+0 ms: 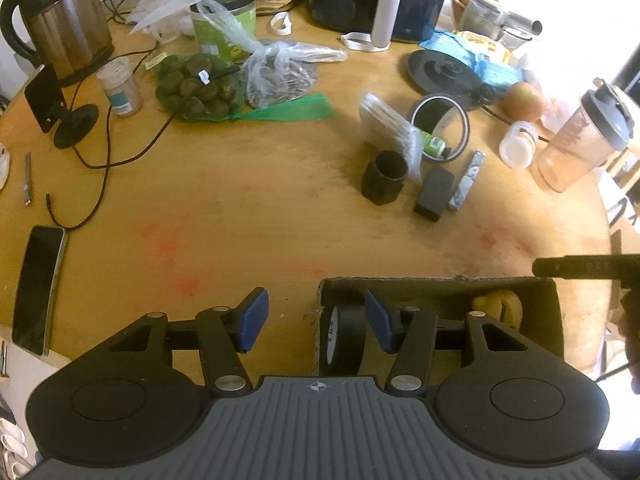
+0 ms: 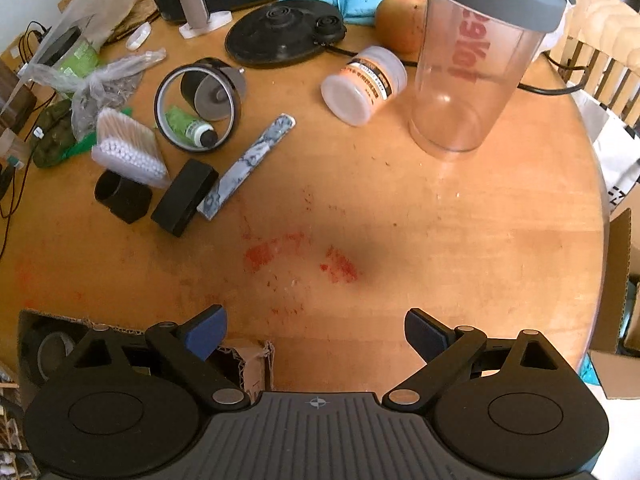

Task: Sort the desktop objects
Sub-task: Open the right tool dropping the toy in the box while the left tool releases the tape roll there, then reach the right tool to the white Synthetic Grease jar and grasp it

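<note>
A cardboard box (image 1: 440, 286) sits at the near table edge with a black tape roll (image 1: 344, 336) and a yellow object (image 1: 498, 306) inside. My left gripper (image 1: 316, 320) hovers over the box's left wall, open, its pads gripping nothing. My right gripper (image 2: 316, 336) is open wide above bare table, just right of the box corner (image 2: 250, 356). Further out lie a black block (image 2: 184, 196), a marbled bar (image 2: 248, 166), a black sleeve (image 2: 122, 196), a pack of cotton swabs (image 2: 128, 152) and a green tube (image 2: 188, 128) inside a black ring (image 2: 198, 104).
A shaker bottle (image 2: 476, 60), a white jar (image 2: 364, 84), a fruit (image 2: 400, 20) and a kettle base (image 2: 280, 32) stand at the back right. A phone (image 1: 38, 288), a cable (image 1: 100, 168), a kettle (image 1: 60, 20) and bags (image 1: 276, 72) fill the left and back.
</note>
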Tool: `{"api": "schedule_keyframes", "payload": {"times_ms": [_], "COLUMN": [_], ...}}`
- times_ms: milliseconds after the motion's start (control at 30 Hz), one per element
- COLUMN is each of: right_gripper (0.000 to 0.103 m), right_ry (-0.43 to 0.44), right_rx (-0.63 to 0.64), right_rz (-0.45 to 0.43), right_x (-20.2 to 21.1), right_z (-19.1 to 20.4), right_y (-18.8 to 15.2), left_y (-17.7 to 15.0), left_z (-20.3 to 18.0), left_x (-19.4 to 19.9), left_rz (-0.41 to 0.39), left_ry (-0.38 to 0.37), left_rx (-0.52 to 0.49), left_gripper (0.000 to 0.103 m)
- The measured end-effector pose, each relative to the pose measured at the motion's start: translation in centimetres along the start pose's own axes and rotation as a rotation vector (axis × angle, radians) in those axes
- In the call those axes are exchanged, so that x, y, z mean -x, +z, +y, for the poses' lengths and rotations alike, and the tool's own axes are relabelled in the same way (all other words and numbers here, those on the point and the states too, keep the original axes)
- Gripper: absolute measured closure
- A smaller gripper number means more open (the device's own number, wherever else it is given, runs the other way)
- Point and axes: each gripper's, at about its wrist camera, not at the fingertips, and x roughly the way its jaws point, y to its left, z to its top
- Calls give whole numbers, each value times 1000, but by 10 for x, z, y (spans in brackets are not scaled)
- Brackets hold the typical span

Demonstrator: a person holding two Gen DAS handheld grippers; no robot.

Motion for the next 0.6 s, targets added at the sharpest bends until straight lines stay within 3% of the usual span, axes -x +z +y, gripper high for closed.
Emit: {"api": "schedule_keyframes", "payload": {"times_ms": [167, 333, 600], "right_gripper": [7, 8, 7], "right_ry": [6, 6, -6], "right_rx": [-12, -11, 75], "right_rz": [14, -27, -38], "right_x": [1, 11, 14], "right_z": [-4, -11, -34], "right_y": [-3, 0, 6], "left_y": [2, 4, 6], "left_z": [0, -2, -2], "left_x": [-1, 0, 0], "left_rz": [-1, -8, -24], "left_ry": [4, -5, -5], "left_rx": [8, 7, 16], "left_gripper": [50, 50, 48]}}
